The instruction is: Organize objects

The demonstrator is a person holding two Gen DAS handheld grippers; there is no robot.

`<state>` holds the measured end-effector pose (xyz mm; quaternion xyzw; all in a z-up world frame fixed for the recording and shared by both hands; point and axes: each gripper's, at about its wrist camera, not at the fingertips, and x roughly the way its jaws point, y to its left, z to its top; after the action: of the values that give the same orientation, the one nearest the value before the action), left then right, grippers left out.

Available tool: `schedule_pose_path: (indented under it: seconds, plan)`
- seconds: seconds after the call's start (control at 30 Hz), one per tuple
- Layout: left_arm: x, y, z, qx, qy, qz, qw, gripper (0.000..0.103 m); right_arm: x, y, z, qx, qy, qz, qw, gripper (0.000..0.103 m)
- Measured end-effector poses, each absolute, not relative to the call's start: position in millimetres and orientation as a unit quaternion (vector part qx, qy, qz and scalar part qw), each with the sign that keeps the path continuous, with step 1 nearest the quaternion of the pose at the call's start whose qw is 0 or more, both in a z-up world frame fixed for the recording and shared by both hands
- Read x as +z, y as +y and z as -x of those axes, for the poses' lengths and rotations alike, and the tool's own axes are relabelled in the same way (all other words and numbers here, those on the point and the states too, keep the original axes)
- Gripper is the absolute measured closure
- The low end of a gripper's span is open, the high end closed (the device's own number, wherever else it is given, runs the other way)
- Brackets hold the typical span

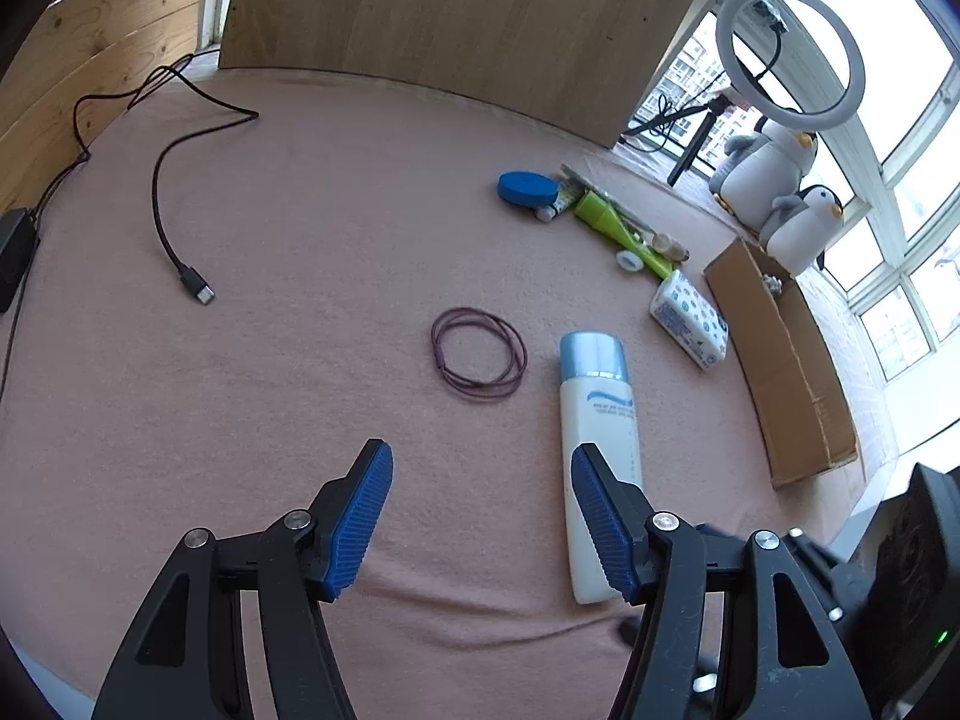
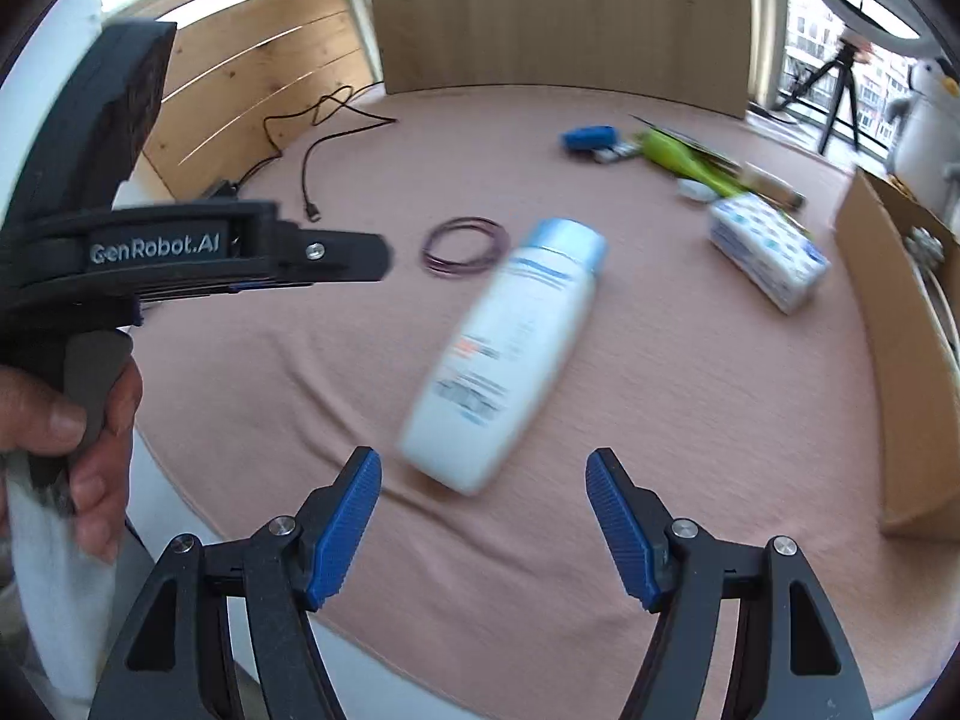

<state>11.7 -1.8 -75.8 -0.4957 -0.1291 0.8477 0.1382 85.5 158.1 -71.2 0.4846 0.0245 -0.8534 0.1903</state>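
a: where are we?

b: at the start of a pick, i'd say. my left gripper (image 1: 480,516) and right gripper (image 2: 483,516) both gape wide, holding nothing. the white bottle (image 2: 510,348) lies flat on the pink cloth (image 1: 300,360), just ahead of the right gripper.

a: next?

b: i'd straddle the bottle, close, then carry it to the cardboard box (image 1: 786,360) at the right.

Left gripper (image 1: 480,516): 2 jaws spread wide, empty. Right gripper (image 2: 483,525): likewise. A hand (image 2: 72,420) grips the left handle.
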Motion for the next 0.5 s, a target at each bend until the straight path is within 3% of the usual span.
schedule_pose_path:
  seconds: [0.23,0.27,0.33,0.5]
  plan:
    - [-63,-12,-8,0.859,-0.115,0.485,0.120,0.031,-94,145,-68,-0.863,0.054,-0.478,0.158,0.039]
    - [-65,-9,-6,0.857,-0.113,0.487,0.123,0.030,-92,151,-75,-0.863,0.058,-0.476,0.156,0.041]
    - [-70,5,-2,0.851,-0.112,0.494,0.138,0.031,-92,162,-82,-0.864,0.062,-0.474,0.156,0.062]
    - [-94,52,12,0.824,-0.123,0.524,0.177,0.031,-93,169,-96,-0.871,0.080,-0.457,0.163,0.065]
